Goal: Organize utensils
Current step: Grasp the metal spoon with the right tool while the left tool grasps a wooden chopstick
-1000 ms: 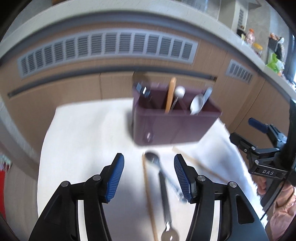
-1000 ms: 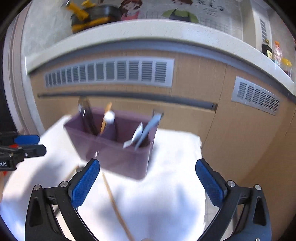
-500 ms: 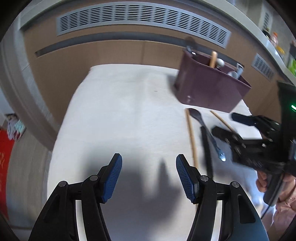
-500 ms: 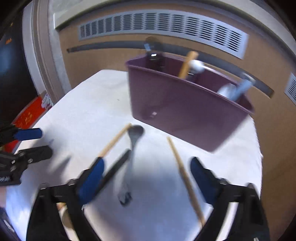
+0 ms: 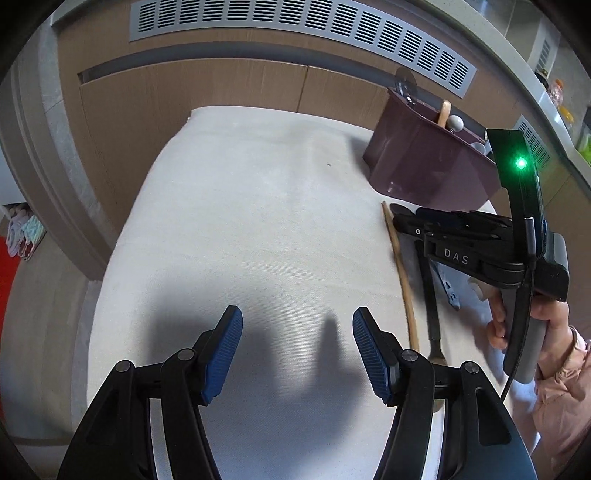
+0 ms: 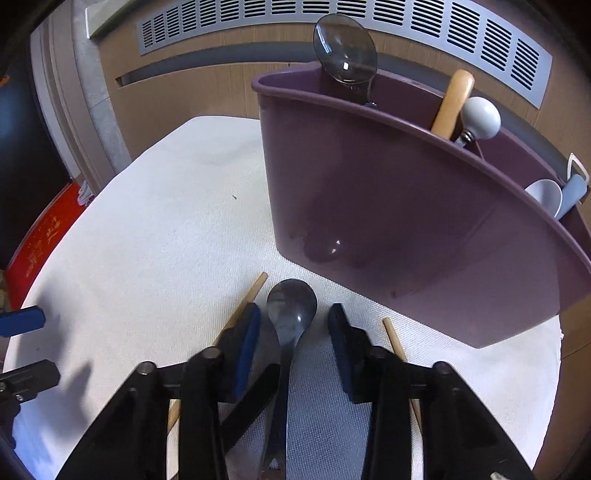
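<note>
Surface (image 6: 155,229), white-covered: unchanged. Purple caddy (image 6: 406,221) now nearer in right view. Right hand-held gripper (image 6: 293,343) has lowered, jaws narrowed but open astride grey spoon (image 6: 291,306) lying before caddy. Left hand-held gripper (image 5: 297,350) open, empty.

1. A home kitchen: wood-fronted cabinets (image 5: 229,92) with long grey vent grilles (image 5: 295,26) run under a pale worktop edge.
2. A purple utensil caddy (image 6: 406,221) holding spoons stands on a cloth-covered counter (image 5: 240,240).
3. Bottles (image 5: 557,92) line the far worktop.
</note>
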`<state>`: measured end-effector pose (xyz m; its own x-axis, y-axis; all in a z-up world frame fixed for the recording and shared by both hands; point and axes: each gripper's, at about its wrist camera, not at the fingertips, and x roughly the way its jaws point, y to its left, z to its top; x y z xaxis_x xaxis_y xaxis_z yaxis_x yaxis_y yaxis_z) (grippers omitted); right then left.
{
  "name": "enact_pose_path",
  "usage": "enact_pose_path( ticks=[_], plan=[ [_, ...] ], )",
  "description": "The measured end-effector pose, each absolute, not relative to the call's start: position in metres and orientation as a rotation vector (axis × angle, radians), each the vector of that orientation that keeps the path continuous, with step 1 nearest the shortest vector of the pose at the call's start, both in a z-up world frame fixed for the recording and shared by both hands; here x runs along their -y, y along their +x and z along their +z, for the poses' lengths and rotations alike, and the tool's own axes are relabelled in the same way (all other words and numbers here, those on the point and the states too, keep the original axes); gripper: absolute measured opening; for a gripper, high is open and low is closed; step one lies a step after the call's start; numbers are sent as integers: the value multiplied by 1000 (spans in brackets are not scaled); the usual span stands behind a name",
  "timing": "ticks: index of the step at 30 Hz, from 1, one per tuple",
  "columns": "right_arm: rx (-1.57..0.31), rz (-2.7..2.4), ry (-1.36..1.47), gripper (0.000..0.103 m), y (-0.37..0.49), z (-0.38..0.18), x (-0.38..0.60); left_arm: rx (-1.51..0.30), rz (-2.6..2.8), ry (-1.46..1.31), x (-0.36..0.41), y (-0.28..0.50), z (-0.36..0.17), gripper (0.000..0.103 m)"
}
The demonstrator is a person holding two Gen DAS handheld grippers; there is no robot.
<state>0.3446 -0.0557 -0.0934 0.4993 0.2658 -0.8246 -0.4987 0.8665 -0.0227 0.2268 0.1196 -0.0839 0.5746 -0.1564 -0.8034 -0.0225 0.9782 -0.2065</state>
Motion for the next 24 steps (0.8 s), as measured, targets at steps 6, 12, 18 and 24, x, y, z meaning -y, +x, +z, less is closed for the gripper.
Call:
enact_pose_path(
  ticks=[6,12,18,24],
  plan=[
    [-958,465,-201,23,335,-81,83,-997,-131,-176,-98,234,-86,63],
    [-953,431,-133,23,300,-58,128,-1024,-205,-105,-67,244,-86,62],
    [-937,415,-95,23,265,-48,162,-1082,-255,-42,-36,275,-88,34],
    [-906,420,-73,23,244,-42,178,-1152,-255,39,-10,316,-88,28]
  ],
)
